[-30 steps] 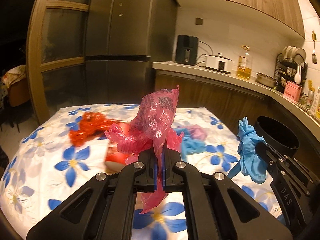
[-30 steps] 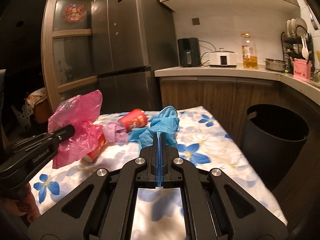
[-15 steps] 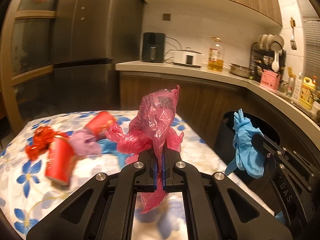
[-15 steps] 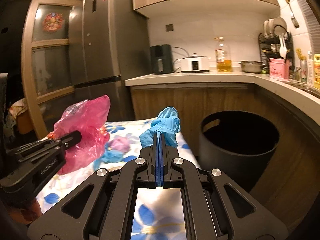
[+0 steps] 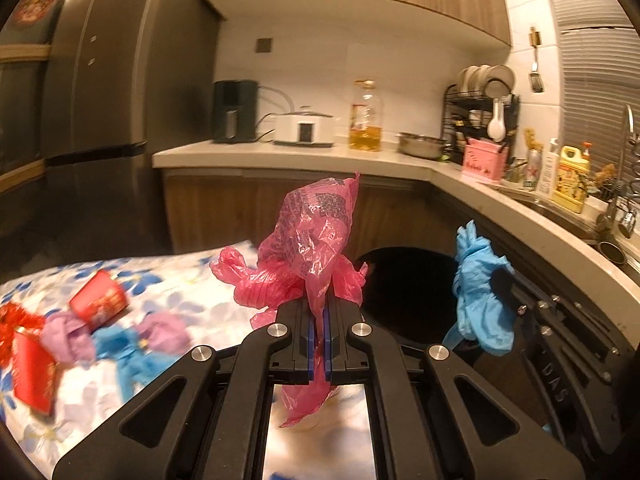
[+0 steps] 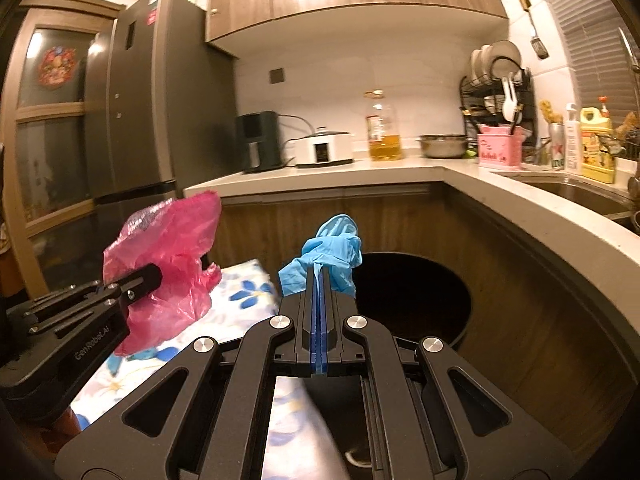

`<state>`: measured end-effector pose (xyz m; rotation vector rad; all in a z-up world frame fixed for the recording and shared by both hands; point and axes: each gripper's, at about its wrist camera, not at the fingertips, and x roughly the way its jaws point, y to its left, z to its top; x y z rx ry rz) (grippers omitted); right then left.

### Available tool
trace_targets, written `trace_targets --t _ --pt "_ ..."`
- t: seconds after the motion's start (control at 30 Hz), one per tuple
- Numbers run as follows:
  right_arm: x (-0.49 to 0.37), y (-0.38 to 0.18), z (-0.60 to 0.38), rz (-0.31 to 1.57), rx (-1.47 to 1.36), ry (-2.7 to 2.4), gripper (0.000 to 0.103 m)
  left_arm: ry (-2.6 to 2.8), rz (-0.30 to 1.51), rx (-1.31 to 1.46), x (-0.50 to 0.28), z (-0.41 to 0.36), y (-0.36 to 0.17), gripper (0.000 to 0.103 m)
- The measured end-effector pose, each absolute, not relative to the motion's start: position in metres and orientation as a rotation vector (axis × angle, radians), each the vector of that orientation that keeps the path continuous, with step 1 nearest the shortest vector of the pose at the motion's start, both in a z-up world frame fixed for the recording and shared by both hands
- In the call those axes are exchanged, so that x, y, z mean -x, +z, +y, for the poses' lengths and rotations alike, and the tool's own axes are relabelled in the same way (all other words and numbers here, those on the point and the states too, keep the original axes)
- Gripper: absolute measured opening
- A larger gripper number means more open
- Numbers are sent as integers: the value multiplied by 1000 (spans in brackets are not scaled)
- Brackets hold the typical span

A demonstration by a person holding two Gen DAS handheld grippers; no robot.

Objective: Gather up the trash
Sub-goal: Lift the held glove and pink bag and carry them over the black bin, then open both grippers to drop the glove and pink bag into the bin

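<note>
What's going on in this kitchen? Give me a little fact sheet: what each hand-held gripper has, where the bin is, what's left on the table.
left hand-held gripper: shut on pink plastic bag
right hand-held gripper: shut on blue glove
black bin: open, on the floor beside the table, below the counter, just beyond both grippers
table: floral cloth; red cups, purple and blue scraps lie on it
</note>
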<state>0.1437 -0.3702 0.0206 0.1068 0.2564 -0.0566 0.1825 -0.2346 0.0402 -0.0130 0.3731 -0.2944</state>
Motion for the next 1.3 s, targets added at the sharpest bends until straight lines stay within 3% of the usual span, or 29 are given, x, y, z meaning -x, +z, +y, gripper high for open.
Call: trace_targets --t 0.5,1.3 --pt "-174 16 -420 268 -122 -109 1 -408 382 -3 -218 -289 31 3" --pt "-208 6 -444 313 -140 -106 3 -452 433 -14 -256 -315 7 6"
